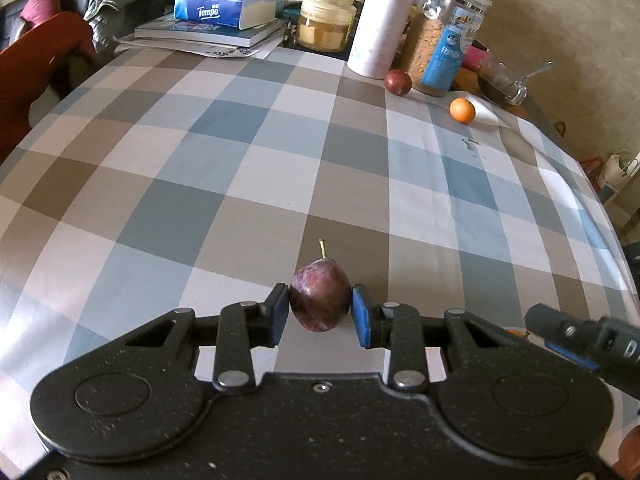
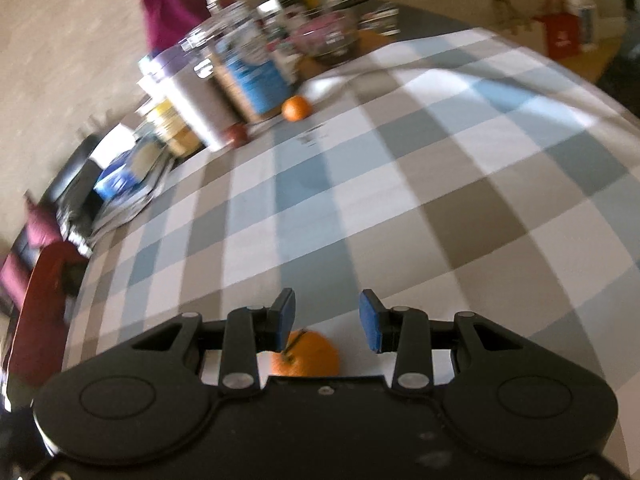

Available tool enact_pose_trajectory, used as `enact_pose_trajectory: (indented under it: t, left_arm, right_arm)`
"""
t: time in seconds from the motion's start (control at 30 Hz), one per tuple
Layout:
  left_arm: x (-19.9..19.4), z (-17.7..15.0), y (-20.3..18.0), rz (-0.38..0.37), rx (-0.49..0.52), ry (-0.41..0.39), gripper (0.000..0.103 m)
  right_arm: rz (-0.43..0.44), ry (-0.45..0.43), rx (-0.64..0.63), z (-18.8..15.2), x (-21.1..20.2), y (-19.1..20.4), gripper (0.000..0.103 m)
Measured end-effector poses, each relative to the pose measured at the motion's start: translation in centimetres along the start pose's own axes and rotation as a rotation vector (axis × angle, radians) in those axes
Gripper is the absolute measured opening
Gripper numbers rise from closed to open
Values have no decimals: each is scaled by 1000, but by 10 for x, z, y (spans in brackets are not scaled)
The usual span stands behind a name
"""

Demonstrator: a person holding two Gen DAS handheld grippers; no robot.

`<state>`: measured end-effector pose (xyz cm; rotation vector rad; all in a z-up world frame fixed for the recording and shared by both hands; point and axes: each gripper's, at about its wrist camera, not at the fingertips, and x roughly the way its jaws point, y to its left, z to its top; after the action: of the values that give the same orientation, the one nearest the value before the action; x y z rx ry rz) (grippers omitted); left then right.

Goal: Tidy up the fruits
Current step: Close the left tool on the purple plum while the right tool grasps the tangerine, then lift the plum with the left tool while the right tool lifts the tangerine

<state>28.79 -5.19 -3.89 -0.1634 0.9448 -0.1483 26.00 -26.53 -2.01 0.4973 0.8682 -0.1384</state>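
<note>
The left gripper [image 1: 320, 314] is clamping the dark purple stemmed plum [image 1: 319, 297] squarely, stem pointing away, while the right gripper [image 2: 327, 320], jaws parted and empty, is hovering with the orange tangerine [image 2: 310, 356] lying behind its pads.

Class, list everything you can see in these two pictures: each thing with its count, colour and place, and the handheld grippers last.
plum: 1, dark purple, between left pads
oranges: 2, orange; one far right by jars, one under right gripper
red fruit: 1, dark red, beside bottle
bottle: 1, pale lilac, far edge
jars: 2, clear; yellow-lidded, blue-labelled
tissue pack: 1, blue, on books
tablecloth: 1, checked grey-blue-white
left gripper: black, shut on plum
right gripper: black, open
</note>
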Motion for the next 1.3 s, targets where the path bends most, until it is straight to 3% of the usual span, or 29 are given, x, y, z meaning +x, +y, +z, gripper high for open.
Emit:
enact_pose_trajectory:
  t: [0.27,0.57,1.3]
  left_arm:
    - [0,0,1,-4,-4,2,42]
    - [3,0,3,-6,-11,15,43]
    - [5,-1,3,14,-19,10,43]
  right_arm:
    - [-15,37,-161,-13,4,23,39]
    - [-101,16,-306,-26,6,41,40]
    - [-121,23,-335,-28,8,45,42]
